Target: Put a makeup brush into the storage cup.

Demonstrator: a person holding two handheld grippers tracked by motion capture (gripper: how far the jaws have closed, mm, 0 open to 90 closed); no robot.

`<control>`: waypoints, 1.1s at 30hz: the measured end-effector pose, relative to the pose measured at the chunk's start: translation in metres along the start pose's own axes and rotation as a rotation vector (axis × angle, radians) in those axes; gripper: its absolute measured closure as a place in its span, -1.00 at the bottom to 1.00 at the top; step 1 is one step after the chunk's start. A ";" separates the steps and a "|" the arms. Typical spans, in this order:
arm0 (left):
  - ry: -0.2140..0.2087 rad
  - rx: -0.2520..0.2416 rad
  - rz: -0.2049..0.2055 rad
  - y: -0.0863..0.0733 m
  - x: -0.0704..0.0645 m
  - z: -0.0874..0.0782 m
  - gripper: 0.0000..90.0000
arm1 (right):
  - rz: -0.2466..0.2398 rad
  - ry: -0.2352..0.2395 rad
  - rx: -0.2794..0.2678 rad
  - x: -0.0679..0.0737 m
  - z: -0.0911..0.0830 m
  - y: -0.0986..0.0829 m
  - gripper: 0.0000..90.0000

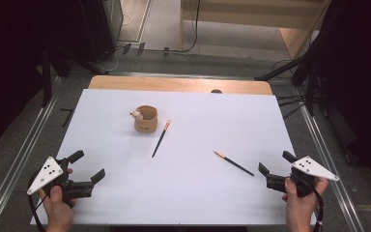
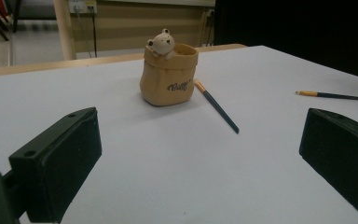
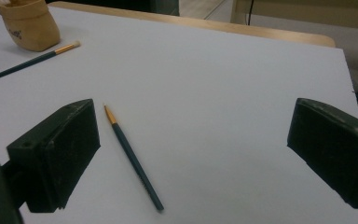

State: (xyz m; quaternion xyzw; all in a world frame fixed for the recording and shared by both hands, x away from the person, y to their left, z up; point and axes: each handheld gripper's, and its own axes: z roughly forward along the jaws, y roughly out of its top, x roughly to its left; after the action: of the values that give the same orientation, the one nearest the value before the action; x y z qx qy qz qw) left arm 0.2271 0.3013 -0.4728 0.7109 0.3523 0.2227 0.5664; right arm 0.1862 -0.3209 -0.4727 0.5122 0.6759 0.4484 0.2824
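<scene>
A tan bag-shaped pot (image 1: 146,119) (image 2: 168,77) (image 3: 28,24) with a small bear figure (image 1: 136,115) (image 2: 161,42) on its rim stands at the table's far left-centre. One dark brush (image 1: 161,138) (image 2: 216,106) (image 3: 30,60) lies just right of the pot. Another brush (image 1: 234,163) (image 2: 331,95) (image 3: 132,158) lies toward the near right. My left gripper (image 1: 90,166) (image 2: 200,163) is open near the front left corner, aimed at the pot. My right gripper (image 1: 276,162) (image 3: 193,149) is open at the front right, with the second brush just ahead of its left jaw.
A white sheet (image 1: 198,174) covers the wooden table (image 1: 178,84). Metal rails (image 1: 19,159) run along both sides, and dark stands and cables (image 1: 309,77) sit at the back right on the floor.
</scene>
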 end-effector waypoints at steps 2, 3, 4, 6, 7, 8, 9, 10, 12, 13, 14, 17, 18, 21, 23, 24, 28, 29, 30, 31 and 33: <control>-0.001 0.001 0.001 0.000 0.000 0.000 -1.00 | 0.006 0.015 0.008 0.000 0.005 0.007 -0.91; -0.001 0.002 0.002 0.000 0.000 0.000 -1.00 | 0.010 0.022 0.015 0.001 0.007 0.010 -0.90; -0.001 0.002 0.002 0.000 0.000 0.000 -1.00 | 0.010 0.022 0.015 0.001 0.007 0.010 -0.90; -0.001 0.005 0.001 0.000 -0.001 0.001 -1.00 | 0.007 0.040 0.017 0.002 0.012 0.017 -0.90; -0.001 0.005 0.001 0.000 -0.001 0.001 -1.00 | 0.007 0.040 0.017 0.002 0.012 0.017 -0.90; -0.001 0.006 0.002 0.000 -0.001 0.001 -1.00 | 0.004 0.046 0.019 0.004 0.015 0.024 -0.89; -0.001 0.007 0.002 0.000 -0.002 0.001 -1.00 | 0.001 0.047 0.022 0.005 0.017 0.026 -0.89; -0.001 0.007 0.002 0.000 -0.002 0.001 -1.00 | -0.001 0.049 0.028 0.006 0.019 0.029 -0.89; -0.003 0.007 0.004 0.000 -0.002 0.001 -1.00 | -0.008 0.058 0.028 0.007 0.022 0.036 -0.88; -0.003 0.007 0.004 0.000 -0.002 0.001 -1.00 | -0.009 0.061 0.029 0.008 0.024 0.039 -0.88; -0.004 0.007 0.003 0.000 -0.002 0.001 -1.00 | -0.013 0.064 0.031 0.009 0.026 0.042 -0.87; -0.004 0.006 0.004 0.000 -0.002 0.001 -1.00 | -0.023 0.073 0.039 0.012 0.034 0.050 -0.86; -0.005 0.006 0.005 0.000 -0.002 0.001 -1.00 | -0.026 0.075 0.042 0.013 0.036 0.052 -0.86; -0.005 0.007 0.006 0.000 -0.002 0.001 -1.00 | -0.040 0.080 0.051 0.015 0.042 0.058 -0.86; -0.005 0.007 0.005 0.000 -0.002 0.001 -1.00 | -0.043 0.082 0.053 0.016 0.044 0.060 -0.86; -0.005 0.007 0.004 0.000 -0.002 0.002 -1.00 | -0.044 0.084 0.058 0.018 0.046 0.062 -0.86; -0.008 0.004 0.002 -0.001 -0.001 0.002 -1.00 | -0.059 0.105 0.072 0.022 0.054 0.069 -0.83; -0.008 0.004 0.003 -0.001 -0.002 0.002 -1.00 | -0.062 0.110 0.074 0.022 0.056 0.070 -0.82; -0.008 0.004 0.003 -0.001 -0.002 0.002 -1.00 | -0.066 0.112 0.077 0.023 0.058 0.072 -0.82; -0.008 0.005 0.003 -0.001 -0.002 0.002 -1.00 | -0.071 0.112 0.080 0.024 0.059 0.073 -0.82; -0.008 0.006 0.005 -0.001 -0.002 0.002 -1.00 | -0.084 0.120 0.094 0.025 0.063 0.075 -0.80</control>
State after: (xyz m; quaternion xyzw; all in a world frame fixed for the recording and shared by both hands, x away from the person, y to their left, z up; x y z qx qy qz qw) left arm 0.2274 0.2988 -0.4737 0.7142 0.3490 0.2205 0.5652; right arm 0.2639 -0.2718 -0.4310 0.4684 0.7327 0.4340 0.2356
